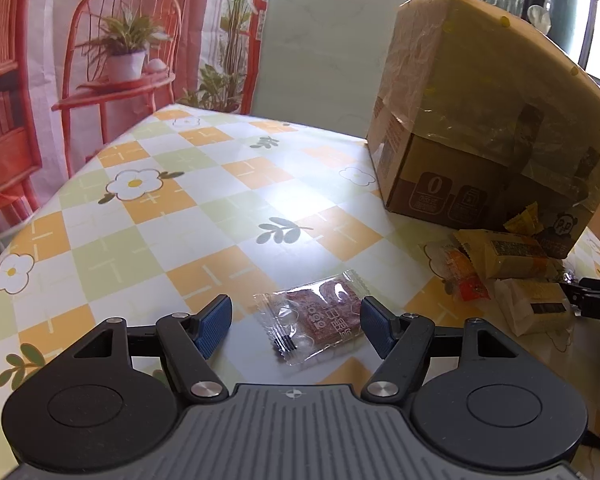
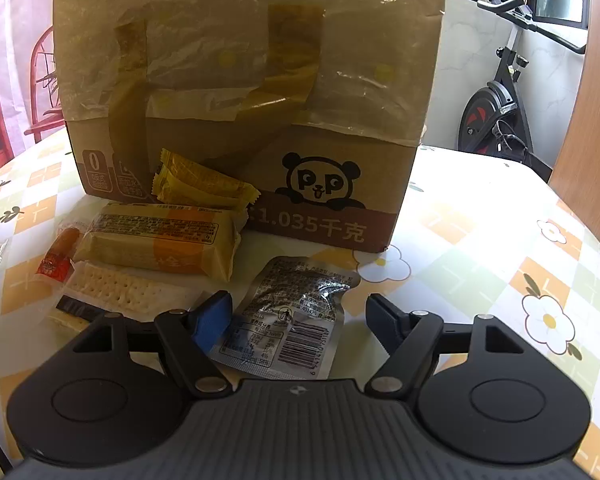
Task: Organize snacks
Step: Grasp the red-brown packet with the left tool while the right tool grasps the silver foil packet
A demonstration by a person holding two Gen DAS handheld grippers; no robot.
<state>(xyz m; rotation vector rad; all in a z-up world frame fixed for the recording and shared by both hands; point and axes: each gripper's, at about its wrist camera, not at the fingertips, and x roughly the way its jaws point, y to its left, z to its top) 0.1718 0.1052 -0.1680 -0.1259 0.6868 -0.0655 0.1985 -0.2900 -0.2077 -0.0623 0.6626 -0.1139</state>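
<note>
1. Nothing looks sorted yet — the snacks lie loose on the surface (image 1: 148,216) by the box (image 2: 244,92).
2. Left tool (image 1: 296,322) gapes wide around the red snack (image 1: 314,316), not squeezing.
3. Right tool (image 2: 298,320) gapes too — the silver packet (image 2: 292,316) lies between its jaws.

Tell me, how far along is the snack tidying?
Nothing looks sorted yet. The snacks lie loose on the table before the cardboard box: yellow packets, crackers. In hand: the open left gripper brackets a clear-wrapped red snack, the open right gripper a silver pouch; neither is gripped. Everything remains to be organized.
</note>
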